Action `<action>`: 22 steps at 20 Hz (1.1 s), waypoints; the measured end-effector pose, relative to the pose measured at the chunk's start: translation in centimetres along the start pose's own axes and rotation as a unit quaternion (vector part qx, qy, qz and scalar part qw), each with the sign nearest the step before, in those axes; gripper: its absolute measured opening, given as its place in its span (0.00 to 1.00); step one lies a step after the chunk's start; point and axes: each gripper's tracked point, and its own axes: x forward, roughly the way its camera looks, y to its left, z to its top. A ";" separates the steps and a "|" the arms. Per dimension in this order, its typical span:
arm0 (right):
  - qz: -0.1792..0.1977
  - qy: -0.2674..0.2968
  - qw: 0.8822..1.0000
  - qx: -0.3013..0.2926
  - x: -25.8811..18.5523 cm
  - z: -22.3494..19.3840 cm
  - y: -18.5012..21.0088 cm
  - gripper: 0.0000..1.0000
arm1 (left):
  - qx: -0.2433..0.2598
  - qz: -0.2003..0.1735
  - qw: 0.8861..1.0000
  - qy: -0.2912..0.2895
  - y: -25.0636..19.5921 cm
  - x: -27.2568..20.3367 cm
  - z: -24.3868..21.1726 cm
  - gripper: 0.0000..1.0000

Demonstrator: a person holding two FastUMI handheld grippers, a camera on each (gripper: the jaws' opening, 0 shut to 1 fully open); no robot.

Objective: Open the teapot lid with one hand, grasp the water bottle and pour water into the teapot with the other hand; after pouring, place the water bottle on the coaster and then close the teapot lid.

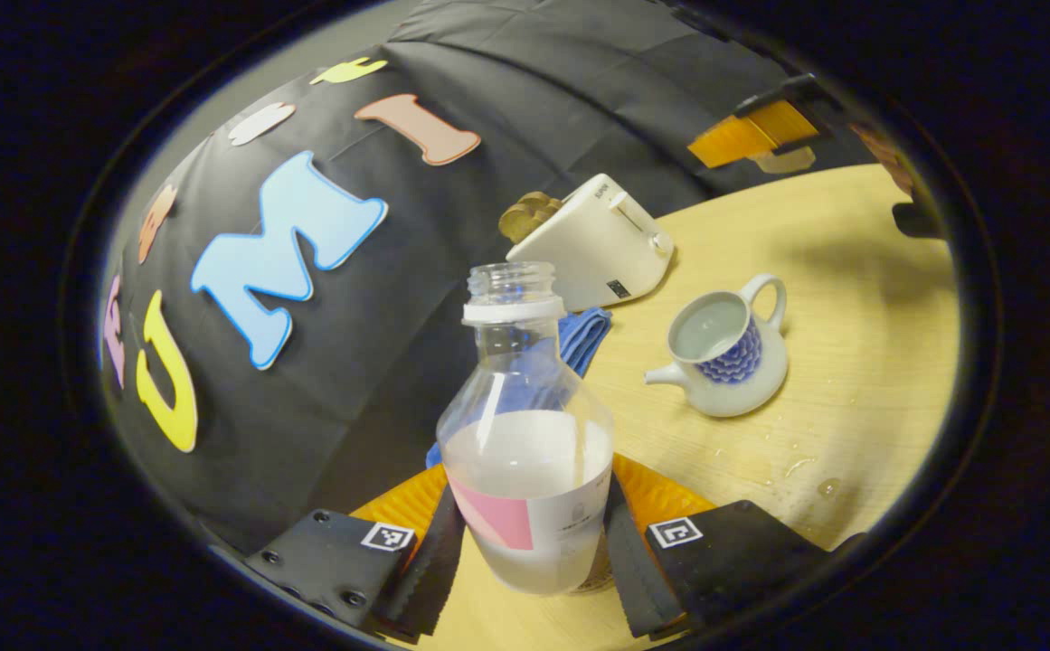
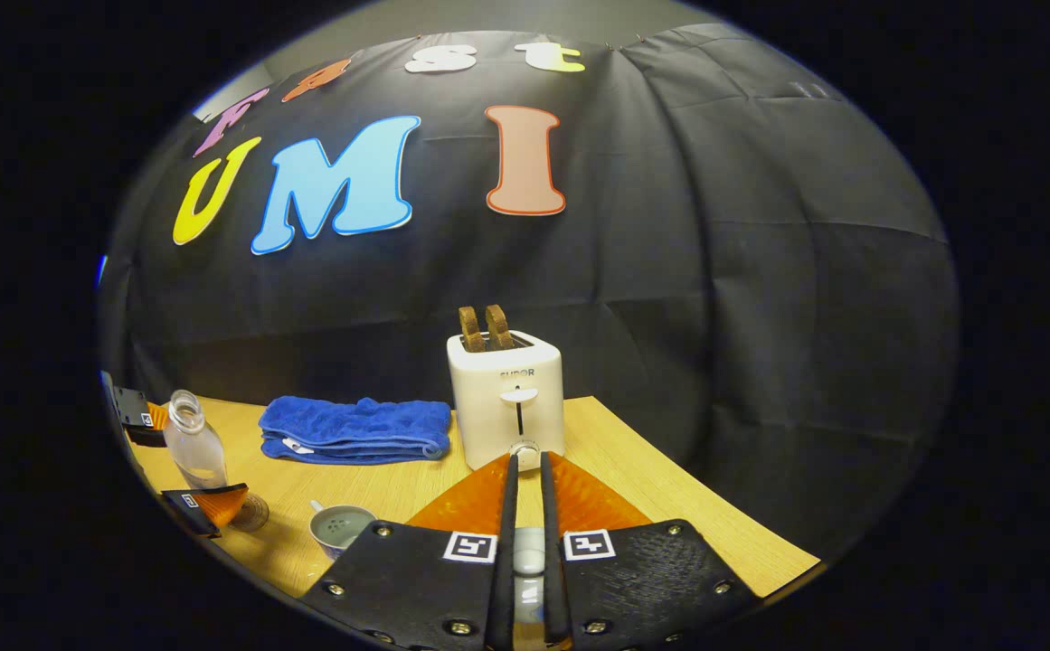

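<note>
A clear water bottle (image 1: 525, 434), uncapped and about half full, stands upright between the fingers of my left gripper (image 1: 532, 506), which is shut on its lower body. Its base sits at a round coaster (image 2: 251, 514); whether it rests on it I cannot tell. The pale teapot (image 1: 728, 348) with a blue pattern stands lidless to the right, water showing inside. My right gripper (image 2: 527, 457) is shut on the teapot lid (image 2: 529, 553), held up above the table (image 2: 651, 488). In the right gripper view the bottle (image 2: 188, 438) and teapot (image 2: 341, 527) lie low at the left.
A white toaster (image 2: 506, 407) with two slices in it stands at the back of the wooden table. A folded blue towel (image 2: 357, 429) lies left of it. Water drops (image 1: 796, 466) spot the wood near the teapot. The black cloth wall runs behind.
</note>
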 end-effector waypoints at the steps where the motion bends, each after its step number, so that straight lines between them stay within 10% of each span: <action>1: -0.002 0.001 1.000 0.006 0.0 0.0 -0.3 0.13 | 0.021 -0.004 1.000 0.003 -0.1 0.3 0.1 0.85; 8: -0.003 -0.002 0.999 0.033 -0.4 0.3 -1.1 0.13 | 0.162 -0.026 0.986 0.029 -0.9 1.0 0.6 0.86; 22: 0.011 -0.005 0.999 0.051 -0.9 0.7 -0.7 0.13 | 0.387 -0.051 0.917 0.081 -1.4 3.2 1.5 0.85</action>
